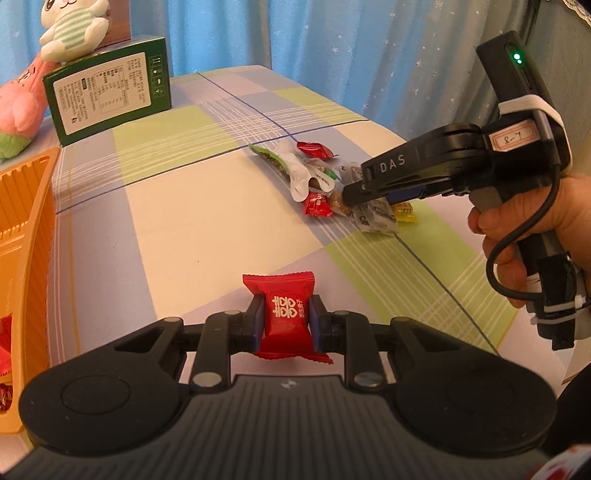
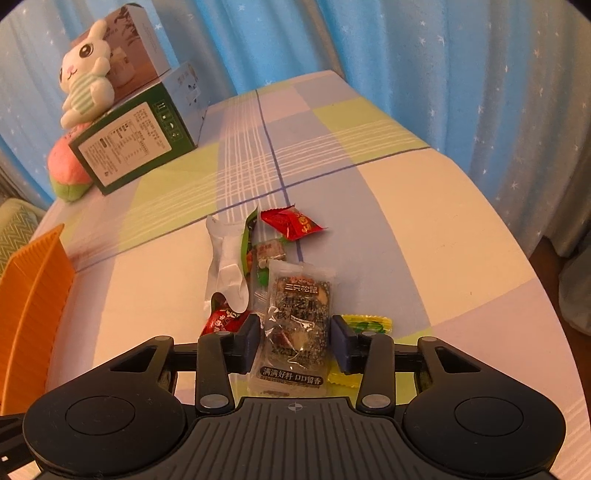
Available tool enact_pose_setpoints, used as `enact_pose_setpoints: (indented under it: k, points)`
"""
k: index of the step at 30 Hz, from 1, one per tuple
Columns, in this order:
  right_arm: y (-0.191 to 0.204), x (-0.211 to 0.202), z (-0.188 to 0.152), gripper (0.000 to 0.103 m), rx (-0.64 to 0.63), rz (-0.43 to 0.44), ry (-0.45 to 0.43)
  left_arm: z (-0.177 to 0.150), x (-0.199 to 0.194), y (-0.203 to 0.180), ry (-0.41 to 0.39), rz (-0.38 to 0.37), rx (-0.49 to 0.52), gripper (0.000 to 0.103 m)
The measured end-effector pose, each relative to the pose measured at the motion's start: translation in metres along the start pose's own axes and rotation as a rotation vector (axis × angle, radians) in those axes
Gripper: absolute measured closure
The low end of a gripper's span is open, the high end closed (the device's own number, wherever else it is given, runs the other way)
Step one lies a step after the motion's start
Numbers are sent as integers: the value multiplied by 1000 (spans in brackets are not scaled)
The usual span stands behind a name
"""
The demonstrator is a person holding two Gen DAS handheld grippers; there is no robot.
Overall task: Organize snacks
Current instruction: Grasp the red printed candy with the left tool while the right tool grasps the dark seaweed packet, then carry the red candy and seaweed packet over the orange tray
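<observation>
My left gripper (image 1: pixel 287 320) is shut on a red candy packet (image 1: pixel 286 314) and holds it above the checked tablecloth. A pile of snacks (image 1: pixel 332 184) lies on the table ahead and to the right. My right gripper (image 2: pixel 295 341) is open, with its fingers either side of a clear sesame-bar packet (image 2: pixel 297 321) at the near end of the pile. It also shows in the left wrist view (image 1: pixel 351 192), low over the pile. Around the bar lie a red candy (image 2: pixel 291 223), a white-and-green packet (image 2: pixel 229 258), another red candy (image 2: pixel 221 321) and a yellow packet (image 2: pixel 369 323).
An orange ribbed tray (image 1: pixel 26 229) stands at the left edge, also in the right wrist view (image 2: pixel 33 295). A green box (image 1: pixel 110 96) with a plush rabbit (image 1: pixel 74 29) on it sits at the far left. Blue curtains hang behind the table.
</observation>
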State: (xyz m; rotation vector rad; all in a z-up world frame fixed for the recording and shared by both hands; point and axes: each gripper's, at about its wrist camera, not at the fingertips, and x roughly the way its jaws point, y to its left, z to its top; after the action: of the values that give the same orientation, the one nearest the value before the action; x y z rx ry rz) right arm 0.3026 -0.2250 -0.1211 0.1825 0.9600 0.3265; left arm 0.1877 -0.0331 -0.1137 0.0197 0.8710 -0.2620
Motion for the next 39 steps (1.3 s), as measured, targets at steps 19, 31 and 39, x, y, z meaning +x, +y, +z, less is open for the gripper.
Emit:
enact_pose_setpoints:
  k: [19,31,39]
  points:
    - [54,-69,-41,65,6,61,-4,-25,-45,15,-24,80,-100,81]
    - [85,-110,-70,65,-14,90,-16,-32,-97,34,-88,125,-178,81]
    - [109,-133,-79,65,-43,120,-31,-36,-132,44,-121,152,-207,81]
